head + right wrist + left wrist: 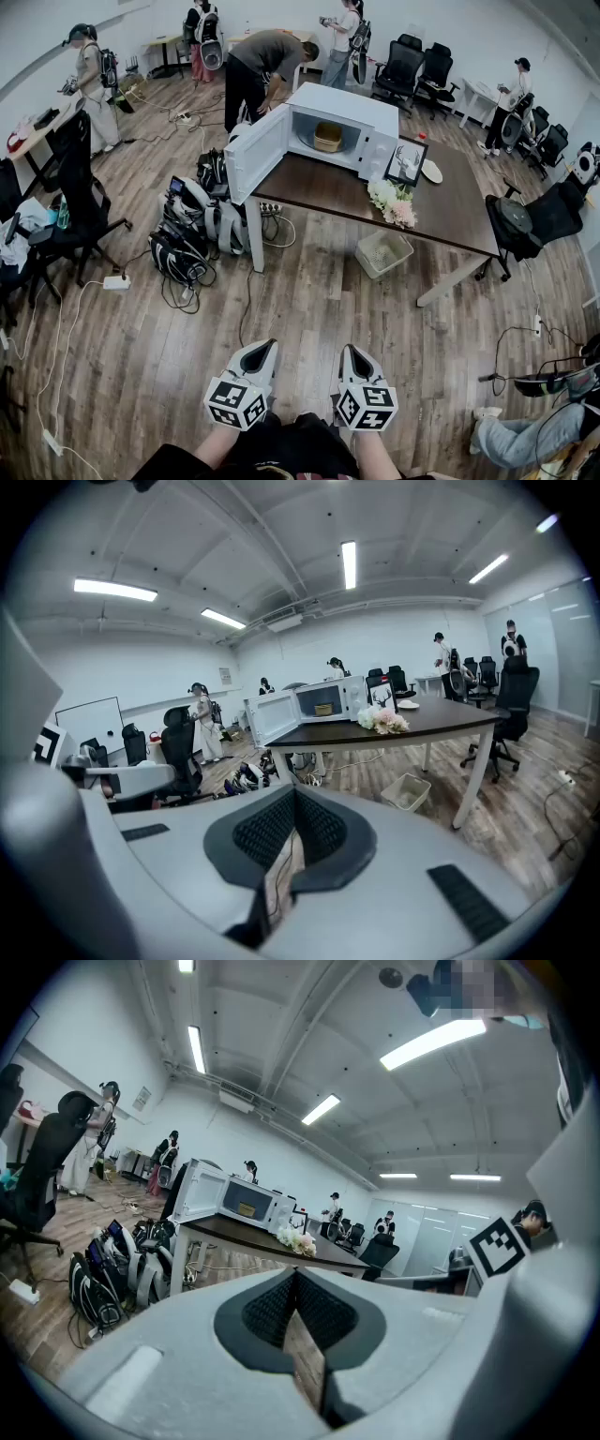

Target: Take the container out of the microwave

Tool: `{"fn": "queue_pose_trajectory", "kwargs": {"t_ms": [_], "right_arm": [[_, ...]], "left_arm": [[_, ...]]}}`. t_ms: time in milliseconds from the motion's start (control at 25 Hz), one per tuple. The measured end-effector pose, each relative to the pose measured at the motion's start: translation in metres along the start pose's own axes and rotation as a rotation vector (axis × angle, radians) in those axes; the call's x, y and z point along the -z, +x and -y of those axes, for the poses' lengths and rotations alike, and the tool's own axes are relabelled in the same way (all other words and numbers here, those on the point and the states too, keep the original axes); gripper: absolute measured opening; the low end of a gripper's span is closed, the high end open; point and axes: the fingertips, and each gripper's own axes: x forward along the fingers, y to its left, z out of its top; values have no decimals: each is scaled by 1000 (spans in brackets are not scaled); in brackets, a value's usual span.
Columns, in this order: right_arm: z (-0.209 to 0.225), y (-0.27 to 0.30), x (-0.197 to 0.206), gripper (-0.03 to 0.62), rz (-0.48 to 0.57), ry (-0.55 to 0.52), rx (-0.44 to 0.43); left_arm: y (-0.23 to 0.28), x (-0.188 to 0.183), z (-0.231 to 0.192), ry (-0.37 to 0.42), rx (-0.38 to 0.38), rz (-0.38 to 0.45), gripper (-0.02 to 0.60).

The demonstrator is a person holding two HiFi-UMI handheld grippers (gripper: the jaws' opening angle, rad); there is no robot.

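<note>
Down by our lap, the left gripper (267,345) and the right gripper (350,350) hang side by side over the wood-plank floor (309,300). Each has its jaws pressed together at the tips, with nothing between the black cross-hatched pads (267,1312). Both gripper views show only floor through the narrow wedge below the tips.

We judge the task barely begun. We stand well apart from the table, so the step in hand is the approach. To do it well, we should walk in toward the microwave's open front. That means keeping clear of the heap of backpacks (192,234) by the table's left end and of the pale waste bin (383,253) beneath the top. The jaws will need spreading before they reach the cavity.

The dark brown table (450,220) carries white and pink flowers (394,202), a framed deer picture (407,162) and a white plate (432,171). At its far left end sits the boxy white microwave (347,105), its door (255,155) swung wide to the left.

The container (328,137) rests inside the cavity. It is a squat, tan tub with rounded corners, probably light enough for one gripper to pinch by the rim, though we cannot tell its material from here. Beyond it, a person (262,66) bends over.
</note>
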Motion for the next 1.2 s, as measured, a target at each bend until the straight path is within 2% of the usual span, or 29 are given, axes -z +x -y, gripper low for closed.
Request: {"fn": "queue_pose_trajectory", "kwargs": {"t_ms": [120, 360, 600, 840, 1000, 1200], "right_arm": [[-15, 3, -6, 6, 35, 49, 4], [-40, 23, -13, 8, 81, 55, 65], [-51, 37, -15, 8, 109, 78, 126], [-51, 54, -19, 8, 109, 68, 128], [-36, 76, -26, 8, 115, 56, 127], [-12, 121, -51, 8, 99, 61, 77]], "left_arm": [[-4, -3, -9, 3, 11, -10, 9], [-2, -13, -34, 6, 52, -12, 9], [3, -25, -55, 41, 89, -13, 9], [16, -26, -68, 45, 81, -19, 9], [35, -26, -75, 16, 67, -12, 9], [77, -43, -91, 23, -1, 7, 9]]}}
